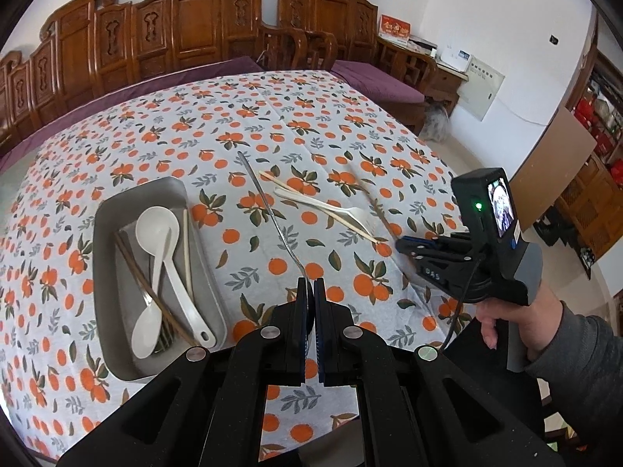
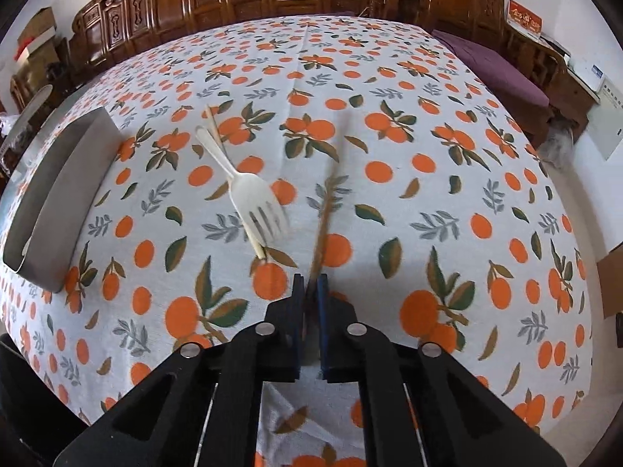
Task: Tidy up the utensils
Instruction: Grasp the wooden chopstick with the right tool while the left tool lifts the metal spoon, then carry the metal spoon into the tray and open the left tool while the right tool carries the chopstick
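Clamping a metal utensil (image 1: pixel 268 210) in the left gripper (image 1: pixel 310 292), right of the tray (image 1: pixel 105 241); lift clear, then swing over (avoid spoons). Pinching a brown chopstick (image 2: pixel 325 210) in the right gripper (image 2: pixel 310 284), right of that tray (image 2: pixel 58 179), beside the white fork (image 2: pixel 249 190); raise level.

carved wooden chairs (image 1: pixel 194 27) with purple cushions (image 1: pixel 373 81) behind the orange-print tablecloth (image 1: pixel 272 116).

Right claw (image 2: pixel 310 286) pinches a blurred brown stick (image 2: pixel 326 210), likely a chopstick; white fork (image 2: pixel 249 194) beside it.
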Motion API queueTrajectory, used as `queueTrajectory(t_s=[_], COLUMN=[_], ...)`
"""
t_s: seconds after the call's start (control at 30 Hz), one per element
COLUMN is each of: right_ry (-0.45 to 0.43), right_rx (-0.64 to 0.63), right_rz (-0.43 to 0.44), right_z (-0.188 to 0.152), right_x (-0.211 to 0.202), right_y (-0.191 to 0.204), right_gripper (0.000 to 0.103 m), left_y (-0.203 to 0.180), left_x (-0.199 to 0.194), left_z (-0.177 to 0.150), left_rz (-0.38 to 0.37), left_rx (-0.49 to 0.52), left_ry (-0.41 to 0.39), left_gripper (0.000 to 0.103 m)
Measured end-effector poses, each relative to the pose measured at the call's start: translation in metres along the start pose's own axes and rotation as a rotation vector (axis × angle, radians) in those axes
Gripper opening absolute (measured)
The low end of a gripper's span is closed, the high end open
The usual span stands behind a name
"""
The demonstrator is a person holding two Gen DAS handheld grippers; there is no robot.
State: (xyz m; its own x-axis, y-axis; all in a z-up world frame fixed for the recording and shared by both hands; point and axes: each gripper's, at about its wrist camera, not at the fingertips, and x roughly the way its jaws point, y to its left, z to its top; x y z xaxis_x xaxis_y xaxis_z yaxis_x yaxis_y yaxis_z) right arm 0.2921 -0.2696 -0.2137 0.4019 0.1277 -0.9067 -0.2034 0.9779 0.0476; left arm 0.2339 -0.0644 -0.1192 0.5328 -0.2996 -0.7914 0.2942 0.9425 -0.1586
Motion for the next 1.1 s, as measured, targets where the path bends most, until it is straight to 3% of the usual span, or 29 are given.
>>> queueTrajectory(t_s=[0.57, 1.1], right_ry=[-0.092, -0.178], right_rx=[-0.002, -0.085], right_rz=[0.008, 0.152], right_z=[0.002, 0.021], right_x=[-0.037, -0.077], right_y=[-0.009, 0.052], right_gripper=[0.006, 0.006], left_y=[0.05, 0.101], left_x=[-0.017, 0.009], left_z=[0.003, -0.009], left_rz=[0.058, 0.123], left_rx=[-0.057, -0.106], left_ry=[-0.027, 0.053], left_gripper=[0.002, 0.002])
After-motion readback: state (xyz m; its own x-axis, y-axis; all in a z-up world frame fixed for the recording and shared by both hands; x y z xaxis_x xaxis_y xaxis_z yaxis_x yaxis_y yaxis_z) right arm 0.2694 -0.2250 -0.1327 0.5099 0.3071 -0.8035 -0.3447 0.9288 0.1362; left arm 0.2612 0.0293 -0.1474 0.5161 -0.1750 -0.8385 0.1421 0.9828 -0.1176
